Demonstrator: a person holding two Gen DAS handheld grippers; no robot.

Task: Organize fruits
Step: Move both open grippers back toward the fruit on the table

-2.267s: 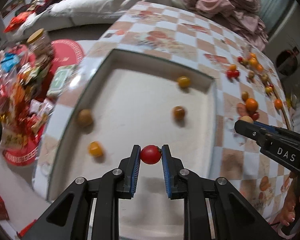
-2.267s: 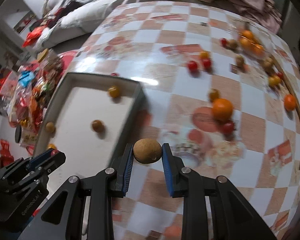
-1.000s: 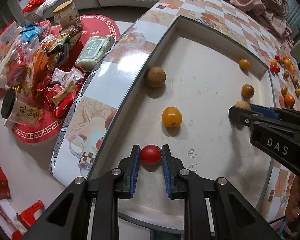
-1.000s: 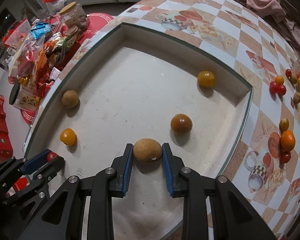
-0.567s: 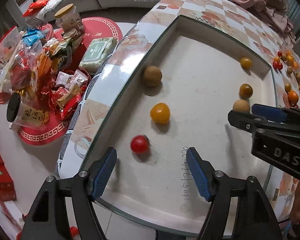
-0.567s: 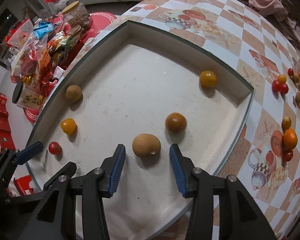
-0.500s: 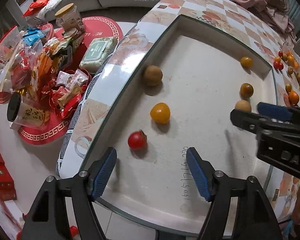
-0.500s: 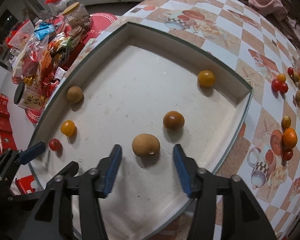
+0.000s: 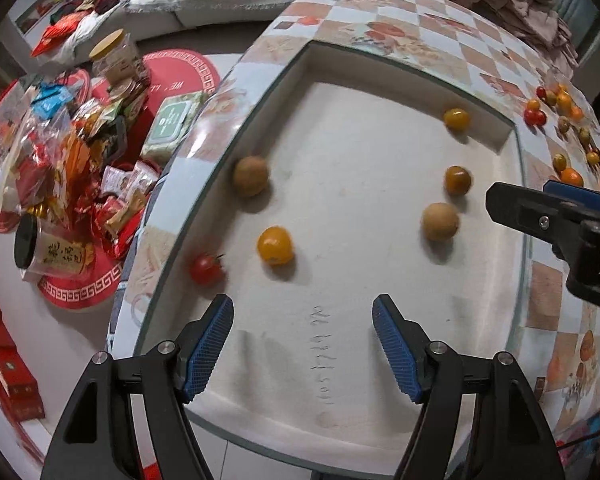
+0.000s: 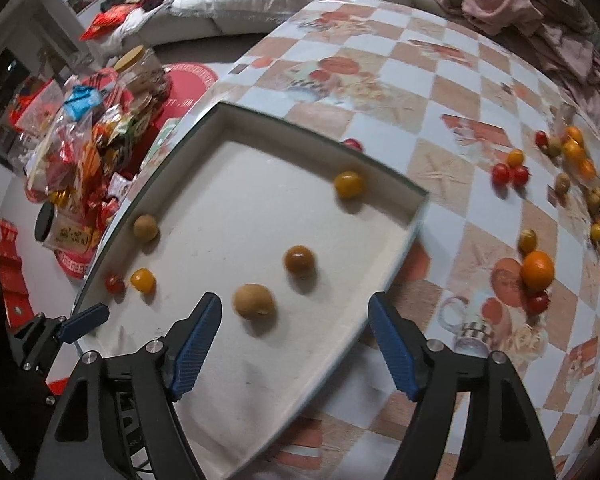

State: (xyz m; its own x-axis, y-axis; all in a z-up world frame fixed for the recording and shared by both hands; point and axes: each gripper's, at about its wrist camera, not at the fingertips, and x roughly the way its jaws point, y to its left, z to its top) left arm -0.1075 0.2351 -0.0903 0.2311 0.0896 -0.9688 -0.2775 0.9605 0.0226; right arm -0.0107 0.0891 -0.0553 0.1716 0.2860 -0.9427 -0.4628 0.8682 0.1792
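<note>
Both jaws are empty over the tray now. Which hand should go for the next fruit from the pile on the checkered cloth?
Right, probably. The right gripper, jaws opening and empty, sits at the tray edge nearest the loose fruit. The left gripper hangs over the tray's far side by the red tomato.

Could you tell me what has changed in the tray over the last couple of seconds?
The left gripper released the red tomato, now lying by the tray wall. The right gripper carried in the tan fruit and let go; its jaws are opening. The other four fruits stayed put.
</note>
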